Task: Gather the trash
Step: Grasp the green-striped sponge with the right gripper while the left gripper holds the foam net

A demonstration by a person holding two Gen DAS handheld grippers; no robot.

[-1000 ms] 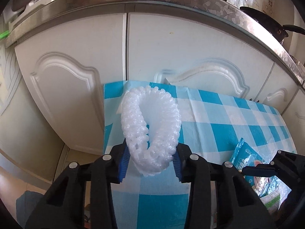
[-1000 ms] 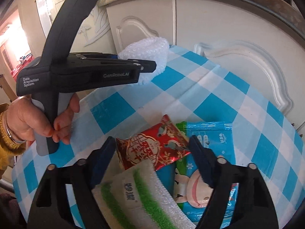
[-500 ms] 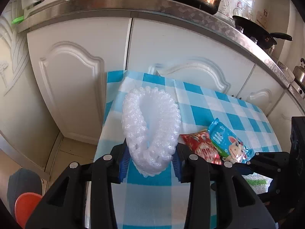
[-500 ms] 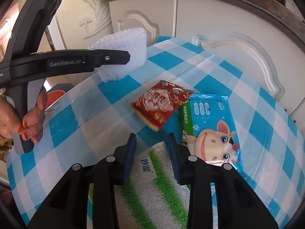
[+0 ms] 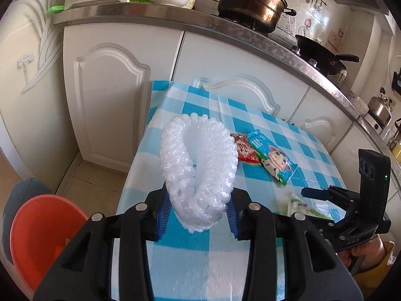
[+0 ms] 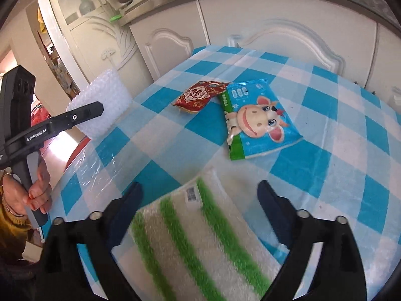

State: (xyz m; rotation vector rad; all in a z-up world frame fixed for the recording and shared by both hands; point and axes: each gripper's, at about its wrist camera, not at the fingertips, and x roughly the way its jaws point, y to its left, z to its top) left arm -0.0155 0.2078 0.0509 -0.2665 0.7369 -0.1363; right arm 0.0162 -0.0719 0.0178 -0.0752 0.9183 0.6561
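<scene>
Off the table's left edge, low on the floor, an orange basin point(image 5: 37, 238) sits just beside the table point(image 5: 263, 125), whose blue-and-white checked cloth runs up against the white cupboard doors point(image 5: 110, 95).

Your left gripper point(image 5: 198, 215) is clamped on a curled piece of white foam netting point(image 5: 198, 173); both blue pads press its lower end and the rest stands up in a loop above the fingers. In the right wrist view the same netting point(image 6: 100, 107) hangs out past the table's left edge, with your left hand point(image 6: 27, 193) wrapped round the handle below it.

Toward the middle of the table, nearer the far edge, a red snack packet point(image 6: 198, 96) lies flat. Its right end touches a blue wipes pack with a cartoon cow point(image 6: 255, 120), which lies at an angle just beside it. From the left wrist view the two point(image 5: 245, 148) point(image 5: 273, 158) show side by side behind the netting.

At the near edge lies a white pad with green stripes point(image 6: 195, 238), a small label at its far end. Your right gripper point(image 6: 200, 195) hovers over it with its jaws opening, spread wide to either side of the pad; the fingers point(image 6: 270, 200) are not pressing on it. The picture is blurred there, so whether they brush the pad you cannot tell.

On the counter behind stand a lidded pot point(image 5: 253, 2) and a dark pan point(image 5: 320, 52).
</scene>
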